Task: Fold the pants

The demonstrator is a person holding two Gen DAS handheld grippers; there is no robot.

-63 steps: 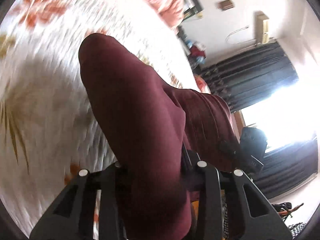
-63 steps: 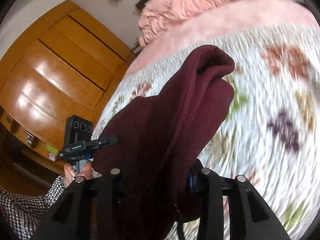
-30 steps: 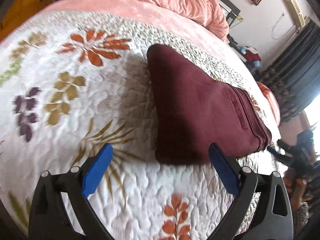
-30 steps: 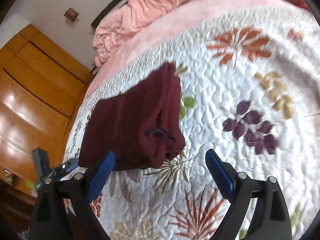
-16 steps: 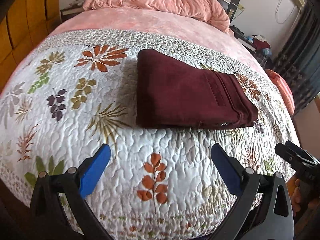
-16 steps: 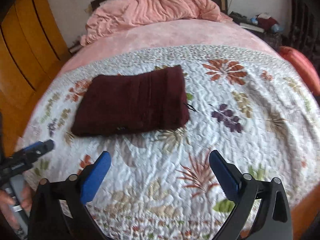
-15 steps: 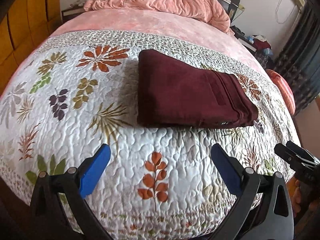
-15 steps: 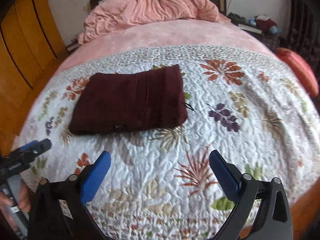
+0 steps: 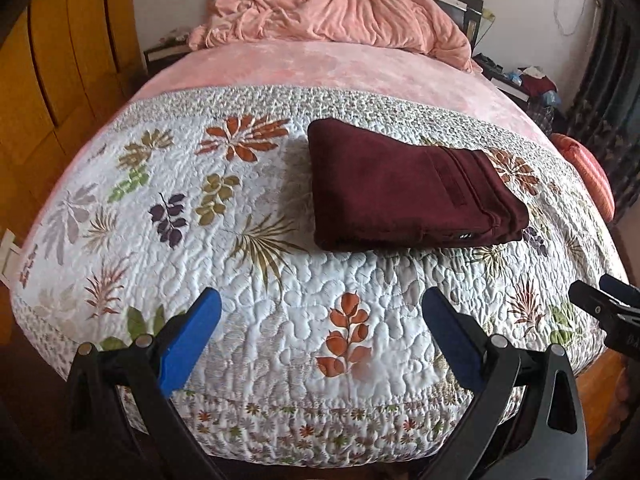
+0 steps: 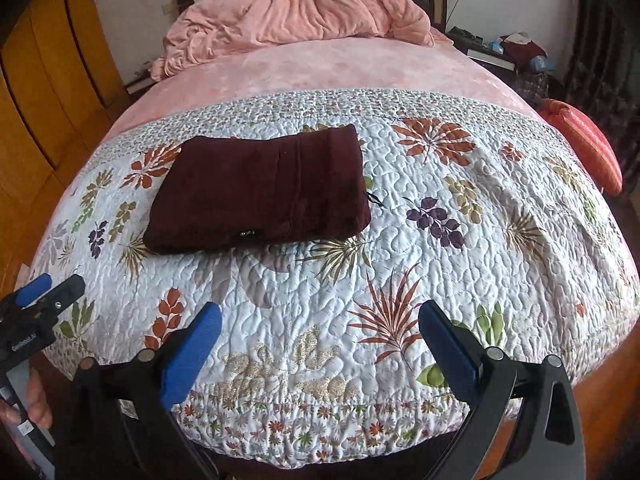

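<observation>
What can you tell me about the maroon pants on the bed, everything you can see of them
The pants are dark maroon, of a soft, slightly fuzzy-looking fabric, folded into a compact, thick rectangle lying flat on the floral quilt. Seams run across one end, a small dark label sits near the front edge, and a thin dark cord pokes out at one side. Only the quilt touches them; both grippers are open and apart from them, near the foot of the bed.
</observation>
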